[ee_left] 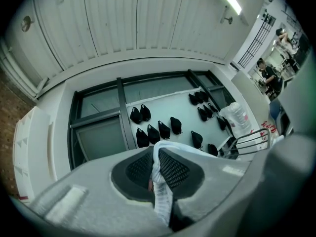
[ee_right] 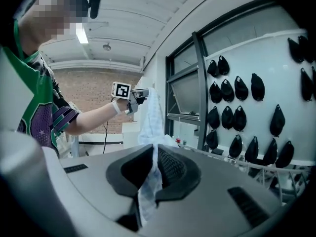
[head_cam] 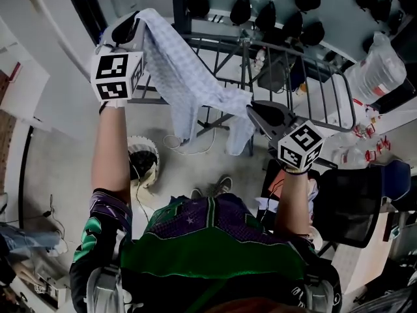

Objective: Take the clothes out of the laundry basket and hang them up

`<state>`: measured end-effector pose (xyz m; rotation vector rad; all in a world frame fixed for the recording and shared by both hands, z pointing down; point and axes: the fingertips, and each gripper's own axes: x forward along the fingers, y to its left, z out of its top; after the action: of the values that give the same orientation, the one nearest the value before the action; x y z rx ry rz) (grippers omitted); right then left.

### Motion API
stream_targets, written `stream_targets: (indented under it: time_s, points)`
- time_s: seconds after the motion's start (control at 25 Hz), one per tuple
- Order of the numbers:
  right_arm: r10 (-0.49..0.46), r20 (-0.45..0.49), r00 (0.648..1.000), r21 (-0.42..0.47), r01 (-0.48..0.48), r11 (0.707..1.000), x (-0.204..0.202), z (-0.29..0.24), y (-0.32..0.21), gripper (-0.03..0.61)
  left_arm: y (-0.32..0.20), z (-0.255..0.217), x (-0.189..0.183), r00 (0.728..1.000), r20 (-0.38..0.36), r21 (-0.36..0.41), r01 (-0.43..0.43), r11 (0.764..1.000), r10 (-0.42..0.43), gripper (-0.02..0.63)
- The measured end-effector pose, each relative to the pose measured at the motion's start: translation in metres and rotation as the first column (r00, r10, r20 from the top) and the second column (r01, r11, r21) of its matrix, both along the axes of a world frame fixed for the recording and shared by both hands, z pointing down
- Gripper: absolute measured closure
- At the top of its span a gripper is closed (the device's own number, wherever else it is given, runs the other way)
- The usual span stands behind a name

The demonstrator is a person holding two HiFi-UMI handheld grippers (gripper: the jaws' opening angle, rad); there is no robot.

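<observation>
A pale blue-and-white cloth (head_cam: 189, 83) hangs stretched between my two grippers, above the grey metal drying rack (head_cam: 306, 64). My left gripper (head_cam: 133, 25) is raised at the upper left and is shut on one corner of the cloth (ee_left: 159, 181). Lower and to the right, my right gripper (head_cam: 255, 111) is shut on the other end of the cloth (ee_right: 150, 179). In the right gripper view the cloth (ee_right: 150, 117) runs up to the left gripper (ee_right: 140, 95). A round white laundry basket (head_cam: 144, 160) stands on the floor below the left arm.
Several black shoe-like items (head_cam: 267, 15) hang on a pale wall panel behind the rack. A clear plastic bag (head_cam: 381, 67) sits at the right, by a black chair (head_cam: 355, 204). Cables (head_cam: 186, 145) lie on the floor near the rack's legs.
</observation>
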<state>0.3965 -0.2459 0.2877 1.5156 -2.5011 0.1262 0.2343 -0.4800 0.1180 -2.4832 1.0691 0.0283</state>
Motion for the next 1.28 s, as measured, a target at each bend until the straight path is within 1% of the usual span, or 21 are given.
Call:
stream_targets:
  time_s: [0.16, 0.32, 0.4, 0.52, 0.64, 0.76, 0.88, 0.96, 1.0, 1.08, 1.12, 1.16, 1.2, 1.28]
  points:
    - [-0.080, -0.018, 0.997, -0.013, 0.079, 0.997, -0.004, 0.007, -0.020, 0.546, -0.022, -0.005, 0.008, 1.000, -0.026, -0.020, 0.003, 1.000, -0.004, 0.578]
    - [-0.156, -0.040, 0.987, -0.030, 0.155, 0.987, 0.004, 0.018, -0.049, 0.546, -0.048, -0.004, 0.027, 1.000, -0.028, -0.021, 0.009, 1.000, -0.009, 0.578]
    - [-0.211, -0.060, 0.976, -0.034, 0.209, 0.977, 0.006, 0.023, -0.066, 0.546, -0.063, -0.005, 0.038, 1.000, -0.018, -0.017, 0.011, 1.000, -0.012, 0.578]
    - [-0.299, -0.087, 0.950, -0.050, 0.295, 0.954, 0.003, 0.029, -0.092, 0.546, -0.088, -0.007, 0.059, 1.000, -0.003, -0.012, 0.014, 1.000, -0.014, 0.578]
    - [-0.376, -0.093, 0.922, -0.075, 0.371, 0.926, 0.005, 0.034, -0.117, 0.546, -0.116, -0.008, 0.081, 1.000, -0.008, -0.022, 0.014, 1.000, -0.014, 0.578]
    - [-0.441, -0.080, 0.894, -0.093, 0.433, 0.896, 0.012, 0.039, -0.138, 0.546, -0.146, -0.009, 0.108, 1.000, -0.007, -0.033, 0.009, 0.999, -0.009, 0.578]
    - [-0.506, -0.075, 0.859, -0.113, 0.497, 0.861, 0.017, 0.046, -0.152, 0.545, -0.173, -0.008, 0.135, 1.000, -0.016, -0.061, -0.007, 0.998, 0.006, 0.578]
    - [-0.540, -0.082, 0.838, -0.125, 0.529, 0.839, 0.021, 0.053, -0.157, 0.541, -0.186, -0.001, 0.153, 1.000, -0.002, -0.071, -0.009, 0.997, 0.009, 0.578]
    - [-0.549, -0.090, 0.831, -0.129, 0.537, 0.834, 0.024, 0.056, -0.160, 0.538, -0.191, 0.003, 0.162, 1.000, 0.008, -0.076, -0.010, 0.997, 0.011, 0.578]
    - [-0.558, -0.119, 0.821, -0.141, 0.542, 0.829, 0.033, 0.066, -0.166, 0.523, -0.200, 0.014, 0.180, 1.000, 0.024, -0.087, -0.012, 0.996, 0.014, 0.578]
    - [-0.563, -0.131, 0.816, -0.152, 0.545, 0.825, 0.039, 0.072, -0.170, 0.506, -0.206, 0.019, 0.190, 0.999, 0.030, -0.092, -0.012, 0.996, 0.014, 0.578]
    - [-0.569, -0.132, 0.811, -0.163, 0.549, 0.820, 0.046, 0.078, -0.173, 0.468, -0.213, 0.025, 0.199, 0.999, 0.036, -0.099, -0.010, 0.995, 0.014, 0.578]
    - [-0.573, -0.124, 0.810, -0.168, 0.552, 0.817, 0.054, 0.082, -0.177, 0.440, -0.221, 0.031, 0.209, 0.999, 0.043, -0.106, -0.009, 0.994, 0.014, 0.578]
    - [-0.561, -0.093, 0.823, -0.158, 0.544, 0.824, 0.072, 0.083, -0.187, 0.417, -0.235, 0.044, 0.228, 0.998, 0.063, -0.122, -0.007, 0.993, 0.015, 0.578]
